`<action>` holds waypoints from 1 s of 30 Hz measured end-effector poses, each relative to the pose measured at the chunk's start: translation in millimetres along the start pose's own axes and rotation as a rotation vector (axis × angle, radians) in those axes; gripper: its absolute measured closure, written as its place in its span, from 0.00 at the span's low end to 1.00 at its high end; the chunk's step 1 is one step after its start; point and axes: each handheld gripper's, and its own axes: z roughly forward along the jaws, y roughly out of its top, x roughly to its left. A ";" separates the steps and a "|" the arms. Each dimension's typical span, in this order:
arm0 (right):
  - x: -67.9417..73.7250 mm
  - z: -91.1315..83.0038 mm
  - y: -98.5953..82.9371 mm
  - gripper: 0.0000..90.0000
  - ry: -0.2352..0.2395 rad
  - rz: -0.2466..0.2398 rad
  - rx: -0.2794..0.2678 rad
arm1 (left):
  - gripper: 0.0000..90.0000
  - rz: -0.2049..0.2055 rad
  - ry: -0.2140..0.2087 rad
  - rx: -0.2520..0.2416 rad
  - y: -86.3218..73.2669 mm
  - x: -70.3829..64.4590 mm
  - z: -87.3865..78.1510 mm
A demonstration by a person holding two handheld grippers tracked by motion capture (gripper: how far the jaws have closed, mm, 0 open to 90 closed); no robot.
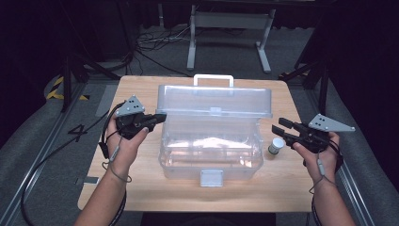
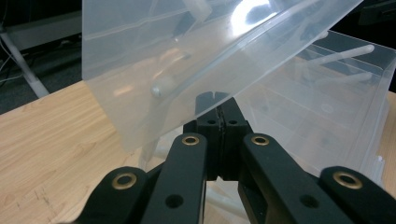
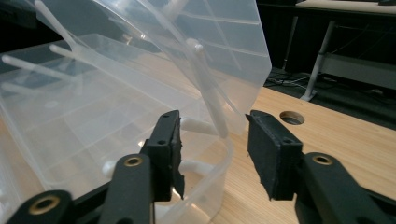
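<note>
One clear plastic box [image 1: 210,141] sits mid-table, lid [image 1: 215,100] raised; one small bottle [image 1: 276,145] stands right of it. Left gripper [image 1: 161,117] pressed together at the lid's left edge, right gripper [image 1: 278,128] apart; its view reveals a table hole [image 3: 292,117].

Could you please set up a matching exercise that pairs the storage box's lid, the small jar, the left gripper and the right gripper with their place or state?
Things:
1. lid of the clear plastic storage box
2. small white-capped jar
3. left gripper
4. right gripper

Places or states:
A. jaws apart, at the box's right end
B. raised, tilted back toward the white handle
C. jaws pressed together, at the lid's left end
D. standing on the wooden table, right of the box

Pairs: 1-B, 2-D, 3-C, 4-A
</note>
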 end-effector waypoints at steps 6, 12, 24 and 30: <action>8.4 9.1 0.6 0.54 -0.015 0.011 -0.002 | 1.00 0.003 -0.008 -0.002 2.8 1.8 1.8; 12.6 12.6 7.0 0.51 -0.060 0.020 -0.012 | 1.00 0.002 -0.009 -0.005 5.0 3.5 2.5; 14.9 31.9 22.0 0.57 -0.103 0.002 0.010 | 1.00 0.015 -0.009 -0.003 8.3 5.9 4.2; 19.6 41.1 29.4 0.54 -0.127 -0.046 0.013 | 1.00 0.023 -0.012 -0.004 8.7 5.5 6.1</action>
